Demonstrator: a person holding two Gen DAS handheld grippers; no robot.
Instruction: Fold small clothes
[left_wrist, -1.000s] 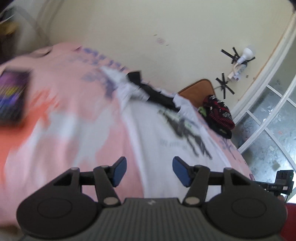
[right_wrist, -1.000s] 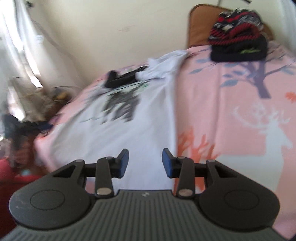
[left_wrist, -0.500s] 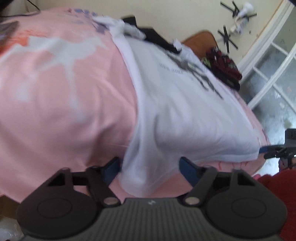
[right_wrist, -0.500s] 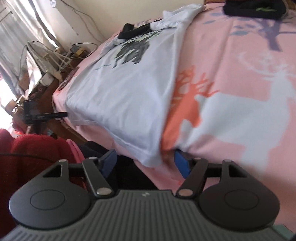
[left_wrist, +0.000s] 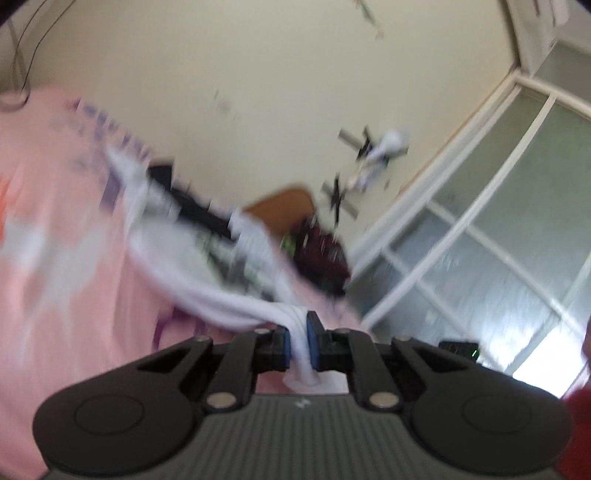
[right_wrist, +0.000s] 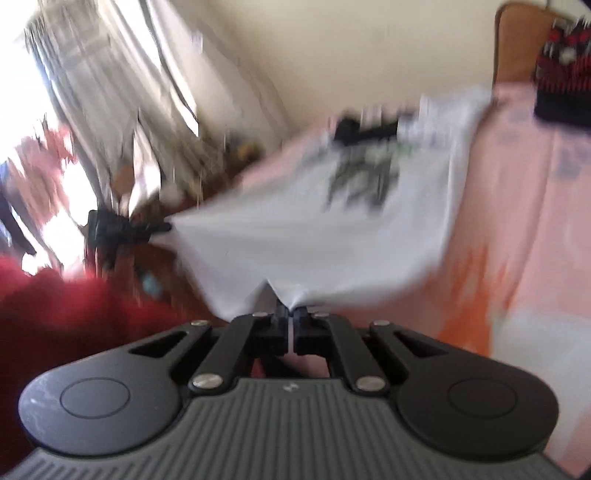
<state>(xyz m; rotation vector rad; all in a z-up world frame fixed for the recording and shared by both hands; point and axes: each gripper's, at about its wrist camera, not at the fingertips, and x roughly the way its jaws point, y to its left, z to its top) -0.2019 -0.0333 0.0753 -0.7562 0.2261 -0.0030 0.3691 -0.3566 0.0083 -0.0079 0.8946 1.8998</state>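
A white T-shirt (right_wrist: 317, 236) with a dark print lies on the pink bedsheet (right_wrist: 524, 206), its lower hem lifted off the bed. My right gripper (right_wrist: 291, 317) is shut on one corner of the hem. My left gripper (left_wrist: 298, 332) is shut on the other hem corner, with white cloth (left_wrist: 236, 302) bunched between its blue pads. The left gripper also shows in the right wrist view (right_wrist: 122, 227), holding the shirt's far corner. Both views are motion-blurred.
A black item (right_wrist: 365, 129) lies by the shirt's collar. A red and black knit pile (right_wrist: 561, 81) sits near the brown headboard (left_wrist: 284, 199). Curtains and clutter (right_wrist: 122, 122) stand beside the bed. A glass-paned door (left_wrist: 498, 236) is at the right.
Both grippers went from open at the bed edge to shut on the shirt's hem corners, and they have lifted the hem up and toward the collar.
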